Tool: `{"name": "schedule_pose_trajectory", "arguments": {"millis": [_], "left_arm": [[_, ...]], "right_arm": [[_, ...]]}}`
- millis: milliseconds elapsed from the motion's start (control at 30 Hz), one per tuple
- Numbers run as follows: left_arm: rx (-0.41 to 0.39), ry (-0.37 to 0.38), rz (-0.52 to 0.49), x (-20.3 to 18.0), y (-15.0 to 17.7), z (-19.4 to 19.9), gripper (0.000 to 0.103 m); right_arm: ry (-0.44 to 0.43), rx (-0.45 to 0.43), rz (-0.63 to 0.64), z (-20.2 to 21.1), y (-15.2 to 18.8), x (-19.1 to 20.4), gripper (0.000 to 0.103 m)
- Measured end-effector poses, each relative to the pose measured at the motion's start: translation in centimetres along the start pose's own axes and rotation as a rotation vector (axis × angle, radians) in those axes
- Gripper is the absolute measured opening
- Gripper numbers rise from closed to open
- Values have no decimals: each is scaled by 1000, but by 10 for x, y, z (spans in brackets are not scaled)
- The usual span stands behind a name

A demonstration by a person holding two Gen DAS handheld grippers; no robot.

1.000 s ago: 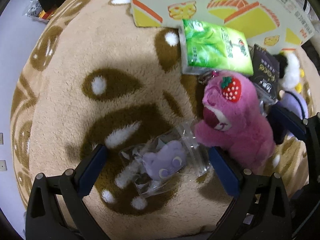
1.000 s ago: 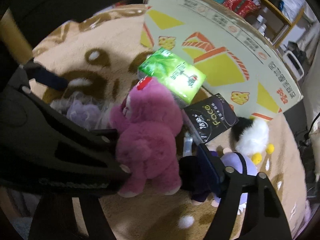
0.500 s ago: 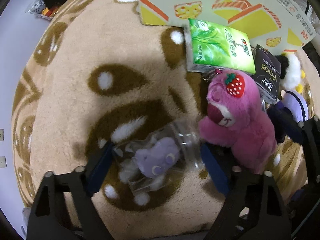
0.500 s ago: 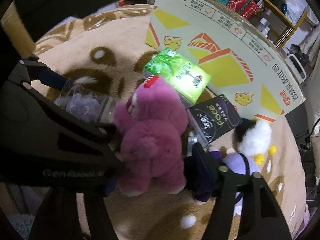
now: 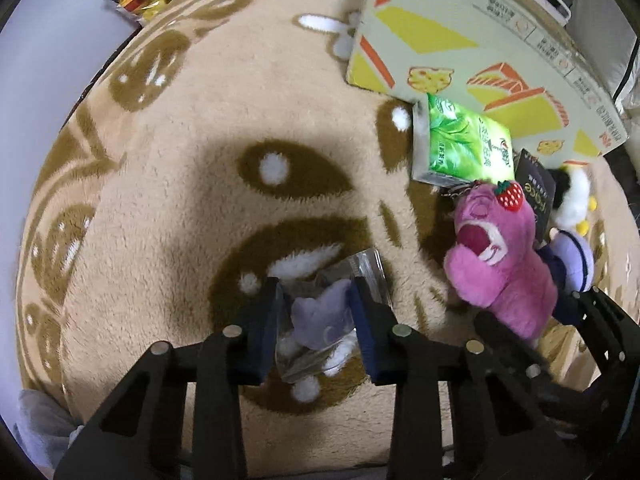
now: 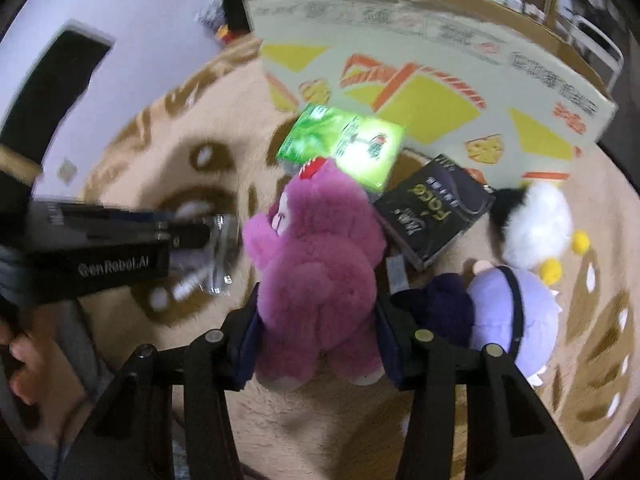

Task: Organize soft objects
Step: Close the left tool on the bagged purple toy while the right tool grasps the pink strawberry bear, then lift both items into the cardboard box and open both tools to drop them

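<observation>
My left gripper (image 5: 316,320) is shut on a small purple plush in a clear plastic bag (image 5: 320,316), just above the beige rug (image 5: 180,160). My right gripper (image 6: 316,332) is shut on the lower body of a pink plush bear (image 6: 316,264) with a red strawberry on its head. The bear also shows in the left wrist view (image 5: 500,256), right of the bagged plush. The left gripper (image 6: 188,236) shows blurred at the left of the right wrist view.
A large cardboard box (image 6: 420,60) with yellow and orange print stands at the back. A green tissue pack (image 6: 344,144) and a black pack (image 6: 436,212) lie before it. A white and black plush (image 6: 536,228) and a lilac plush (image 6: 512,312) lie at the right.
My left gripper has closed on the bagged purple plush and lifted a little. My right gripper has closed on the pink bear. Both views have pulled back from the rug.
</observation>
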State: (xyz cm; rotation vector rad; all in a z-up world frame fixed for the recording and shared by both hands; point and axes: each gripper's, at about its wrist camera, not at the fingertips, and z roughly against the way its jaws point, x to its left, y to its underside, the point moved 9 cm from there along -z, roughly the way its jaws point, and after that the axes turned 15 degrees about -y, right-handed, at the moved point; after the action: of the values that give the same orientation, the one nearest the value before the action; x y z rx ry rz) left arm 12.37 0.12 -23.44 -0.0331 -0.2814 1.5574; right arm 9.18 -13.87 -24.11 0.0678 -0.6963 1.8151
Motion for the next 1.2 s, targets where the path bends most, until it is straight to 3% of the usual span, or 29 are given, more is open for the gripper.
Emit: {"name": "schedule_pose_trajectory", "arguments": {"millis": [67,133,233,467,600,933,1200], "left_arm": [[-35,14,3,1,-1,10,26],[-78,31,22,4,-3,22,11],[-121,114,50,3,-5,39,6],[-190,183,-22,-30,11,61,5],[-201,177,-93,-49,14,62,6],[-227,182,-59,-43,11,65,5],[-353,188,-82,-46,9,92,3]], "right_arm": [[-3,-29,-4,8,-4,0,52],[3,-55,4,15,-6,2,53],[6,-72,5,21,-9,3,53],[16,-102,-3,36,-11,3,52],[30,-114,-9,43,-10,2,52],[58,-167,-24,61,-14,-3,52],[69,-262,-45,88,-24,-7,52]]}}
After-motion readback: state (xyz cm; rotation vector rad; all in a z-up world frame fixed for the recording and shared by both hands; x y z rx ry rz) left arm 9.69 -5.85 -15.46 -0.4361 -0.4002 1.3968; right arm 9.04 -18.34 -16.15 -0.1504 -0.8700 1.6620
